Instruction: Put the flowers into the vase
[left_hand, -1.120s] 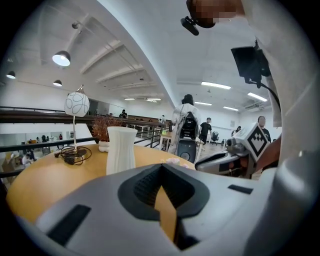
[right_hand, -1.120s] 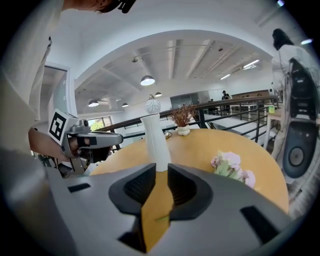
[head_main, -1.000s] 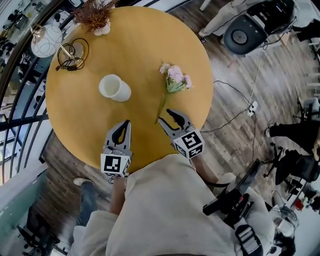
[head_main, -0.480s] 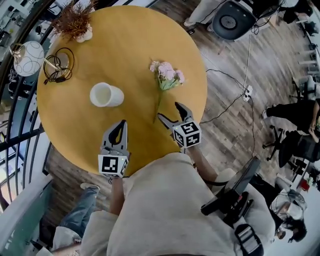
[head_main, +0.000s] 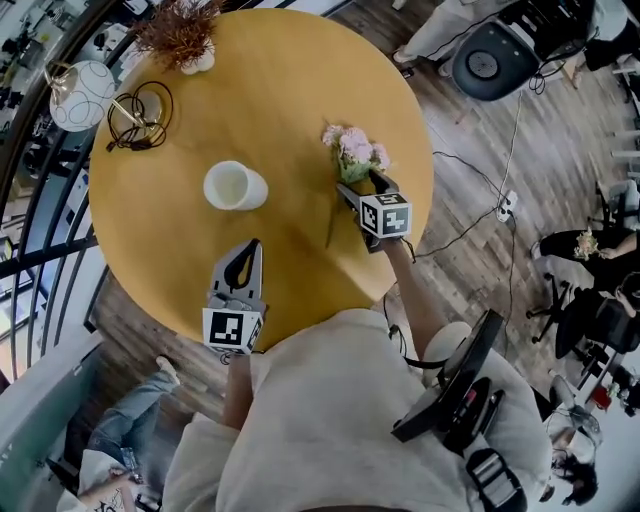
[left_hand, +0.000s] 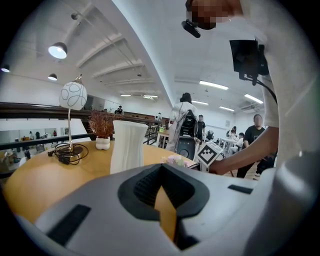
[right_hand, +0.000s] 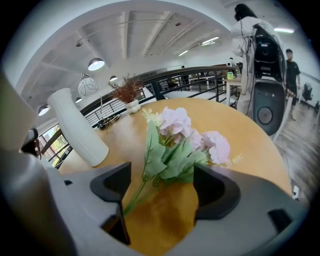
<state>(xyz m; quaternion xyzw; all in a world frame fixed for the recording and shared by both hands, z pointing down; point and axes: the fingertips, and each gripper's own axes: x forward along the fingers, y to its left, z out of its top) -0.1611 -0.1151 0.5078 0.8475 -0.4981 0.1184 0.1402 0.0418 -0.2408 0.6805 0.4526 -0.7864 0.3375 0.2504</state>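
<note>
The pink flowers (head_main: 352, 150) lie on the round yellow table (head_main: 290, 70), their green stem (head_main: 330, 225) trailing toward me. My right gripper (head_main: 360, 183) is open wide just behind the blooms. In the right gripper view its jaws (right_hand: 160, 175) stand either side of the leaves (right_hand: 170, 160) without pressing them. The white vase (head_main: 233, 186) stands upright left of the flowers and shows too in the right gripper view (right_hand: 77, 127). Near the table's front edge my left gripper (head_main: 250, 248) is shut and empty, pointing at the vase (left_hand: 127, 145).
At the far left of the table are a white globe lamp (head_main: 75, 82), a coiled black cable (head_main: 140, 108) and a dried plant in a small white pot (head_main: 183, 35). An office chair (head_main: 490, 60) and floor cables (head_main: 480, 200) lie right of the table.
My right gripper has moved forward along the stem from its near end to the leaves, and its jaws have opened wide. The left gripper has stayed put.
</note>
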